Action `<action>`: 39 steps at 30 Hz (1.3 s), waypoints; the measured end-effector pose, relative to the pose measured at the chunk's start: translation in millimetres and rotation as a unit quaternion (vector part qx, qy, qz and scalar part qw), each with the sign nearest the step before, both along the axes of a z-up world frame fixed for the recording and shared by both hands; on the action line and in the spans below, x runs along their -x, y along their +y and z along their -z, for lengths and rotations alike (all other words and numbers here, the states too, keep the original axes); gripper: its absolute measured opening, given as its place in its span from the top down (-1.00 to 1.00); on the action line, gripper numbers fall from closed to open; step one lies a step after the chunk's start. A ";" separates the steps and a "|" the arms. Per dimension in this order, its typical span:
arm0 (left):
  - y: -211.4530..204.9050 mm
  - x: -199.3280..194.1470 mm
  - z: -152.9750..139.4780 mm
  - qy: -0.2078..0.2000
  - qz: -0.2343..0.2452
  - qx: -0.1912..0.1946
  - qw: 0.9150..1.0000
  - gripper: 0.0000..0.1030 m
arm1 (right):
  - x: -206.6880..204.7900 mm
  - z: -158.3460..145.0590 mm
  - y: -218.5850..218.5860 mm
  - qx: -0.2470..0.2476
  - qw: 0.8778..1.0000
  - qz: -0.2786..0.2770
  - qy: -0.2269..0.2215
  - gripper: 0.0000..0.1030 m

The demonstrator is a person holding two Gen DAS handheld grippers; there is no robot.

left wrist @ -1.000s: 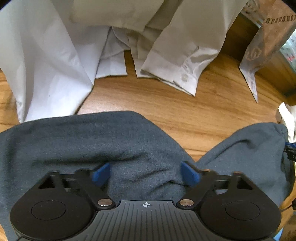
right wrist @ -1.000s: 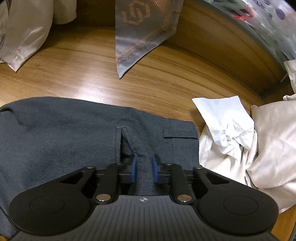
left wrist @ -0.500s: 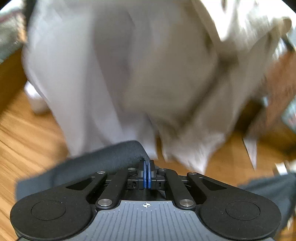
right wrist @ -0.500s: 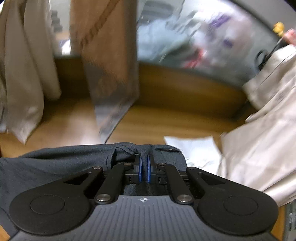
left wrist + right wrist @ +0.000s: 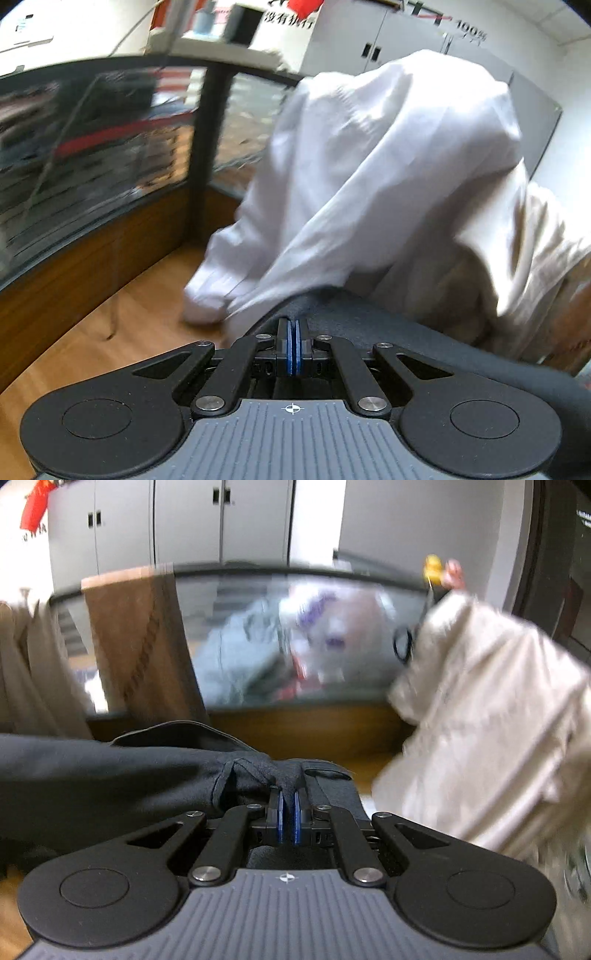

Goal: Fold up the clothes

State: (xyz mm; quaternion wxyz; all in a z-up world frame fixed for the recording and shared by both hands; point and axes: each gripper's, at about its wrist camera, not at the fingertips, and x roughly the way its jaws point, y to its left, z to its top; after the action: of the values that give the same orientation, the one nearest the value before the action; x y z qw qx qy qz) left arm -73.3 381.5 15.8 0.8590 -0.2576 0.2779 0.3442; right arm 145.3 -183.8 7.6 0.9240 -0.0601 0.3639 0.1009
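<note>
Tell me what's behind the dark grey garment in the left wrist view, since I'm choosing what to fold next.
Behind the dark grey garment hangs a white shirt; its lower edge is hidden by the grey cloth. Wooden tabletop shows beside it.

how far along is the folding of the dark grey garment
Early. Done: the left gripper and right gripper are each shut on an edge of the dark grey garment. In hand: it hangs between them, off the wooden table. Left: no fold shows yet, and the white shirt and cream garment hang unfolded.
</note>
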 end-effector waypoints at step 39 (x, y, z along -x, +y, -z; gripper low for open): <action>-132.3 7.5 99.0 0.188 0.380 0.019 0.906 -0.05 | 96.9 100.6 -53.7 -0.017 0.986 -0.069 0.149 0.17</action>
State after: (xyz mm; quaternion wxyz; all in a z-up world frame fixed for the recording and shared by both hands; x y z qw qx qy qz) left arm -80.8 249.2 -83.2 0.8516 -0.0792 0.5173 0.0289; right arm 48.4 -237.5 -93.0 0.8512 -0.0534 0.4907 0.1787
